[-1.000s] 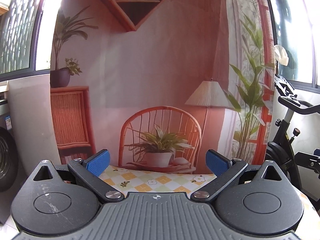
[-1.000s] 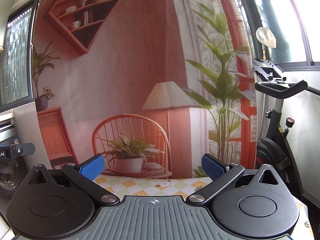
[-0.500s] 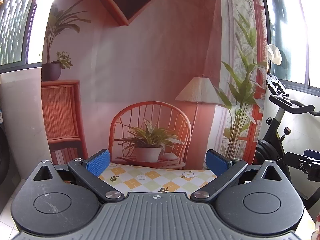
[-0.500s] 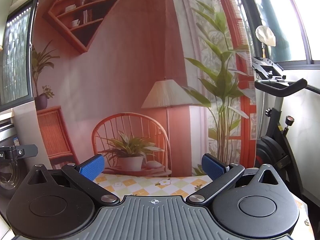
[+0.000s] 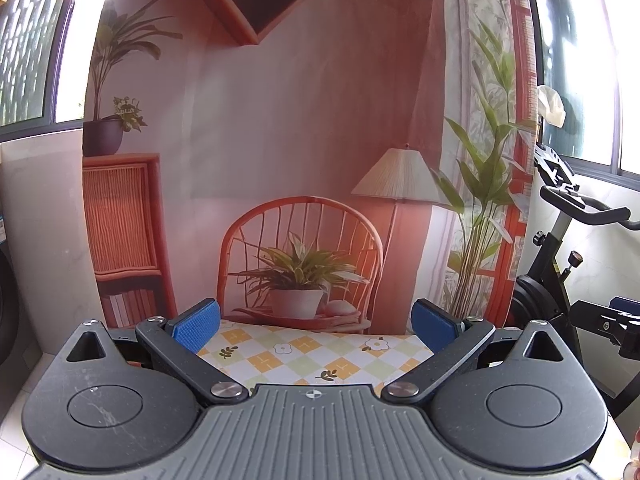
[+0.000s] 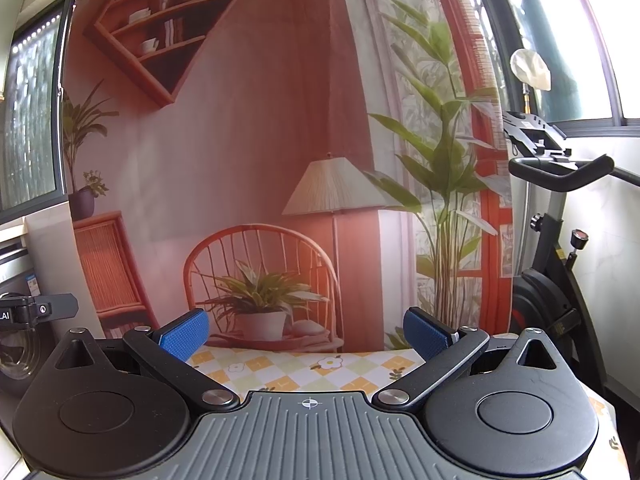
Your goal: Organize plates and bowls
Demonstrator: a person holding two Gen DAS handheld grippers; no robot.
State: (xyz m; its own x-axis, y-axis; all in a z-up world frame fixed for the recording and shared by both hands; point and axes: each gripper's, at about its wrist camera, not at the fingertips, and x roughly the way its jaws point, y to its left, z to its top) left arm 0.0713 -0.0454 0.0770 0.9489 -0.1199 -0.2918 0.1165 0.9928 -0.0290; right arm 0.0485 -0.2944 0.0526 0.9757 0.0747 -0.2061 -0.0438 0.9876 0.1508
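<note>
No plate or bowl shows in either view. My left gripper [image 5: 316, 326] is open, its blue pads spread wide with nothing between them, held above the far part of a table covered in a yellow-and-green checked cloth [image 5: 304, 360]. My right gripper [image 6: 306, 332] is open too and holds nothing, over the same checked cloth [image 6: 304, 372]. Both point level toward a printed backdrop rather than down at the tabletop. The nearer part of the table is hidden under the gripper bodies.
A hanging backdrop [image 5: 304, 128] printed with a chair, plant, lamp and shelf stands just behind the table's far edge. An exercise bike [image 5: 560, 264] is at the right. A washing machine [image 6: 16, 344] is at the left. Part of the left gripper [image 6: 36, 310] shows at the right wrist view's left edge.
The left gripper has swung a little to the left and tipped slightly, so the backdrop shifts right in its view. The right gripper has barely moved. Both stay open.
</note>
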